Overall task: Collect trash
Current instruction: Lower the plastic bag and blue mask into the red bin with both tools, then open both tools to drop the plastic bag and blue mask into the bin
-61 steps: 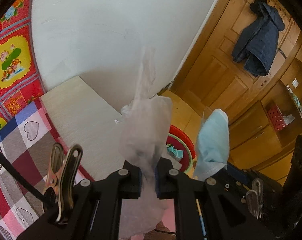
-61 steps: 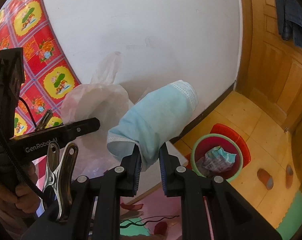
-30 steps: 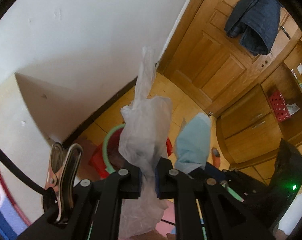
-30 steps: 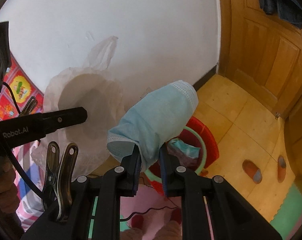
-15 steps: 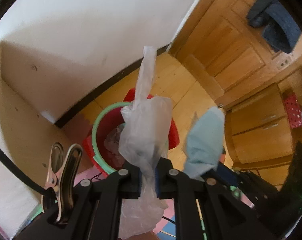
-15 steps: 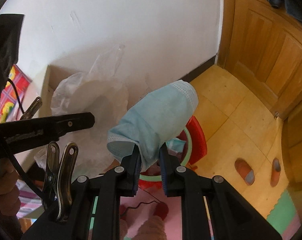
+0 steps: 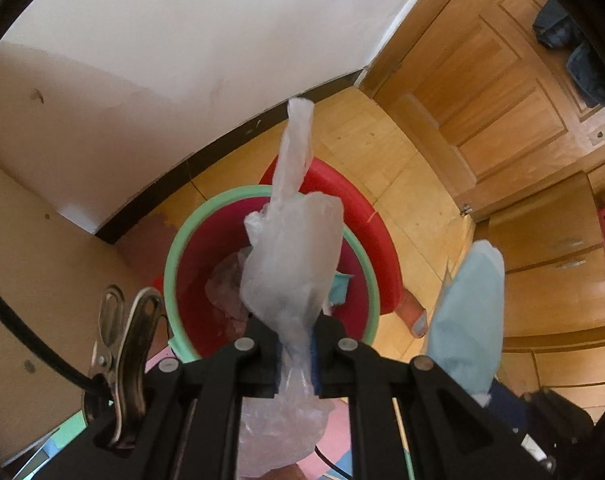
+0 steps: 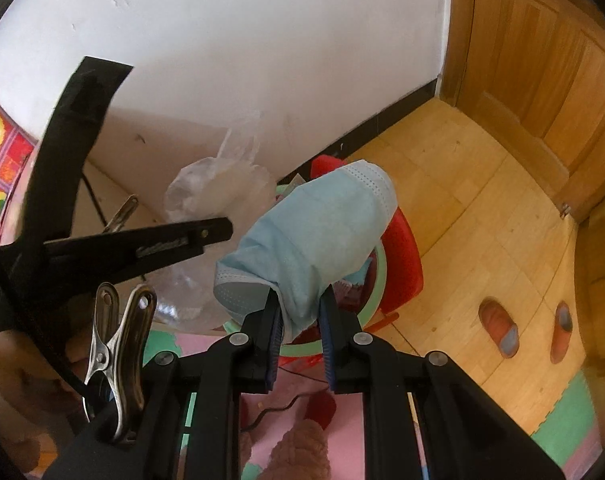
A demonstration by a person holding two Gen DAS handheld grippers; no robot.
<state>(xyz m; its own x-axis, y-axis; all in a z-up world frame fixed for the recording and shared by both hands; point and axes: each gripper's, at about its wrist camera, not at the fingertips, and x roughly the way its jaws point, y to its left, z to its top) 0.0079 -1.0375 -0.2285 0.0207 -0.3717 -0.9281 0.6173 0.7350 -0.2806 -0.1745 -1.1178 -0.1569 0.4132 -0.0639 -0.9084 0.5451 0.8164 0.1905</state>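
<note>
Moved: both my hands came down; the red plastic bin with green rim is now close below.
Left gripper: squeezing the crinkly clear plastic bag.
Right gripper: squeezing the soft blue face mask, bin at 12 o'clock.
Left to do: let both drop in.

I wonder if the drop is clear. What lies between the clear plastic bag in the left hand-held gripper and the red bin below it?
Nothing but air: in the left wrist view the crumpled clear plastic bag hangs directly over the green-rimmed red bin.
</note>
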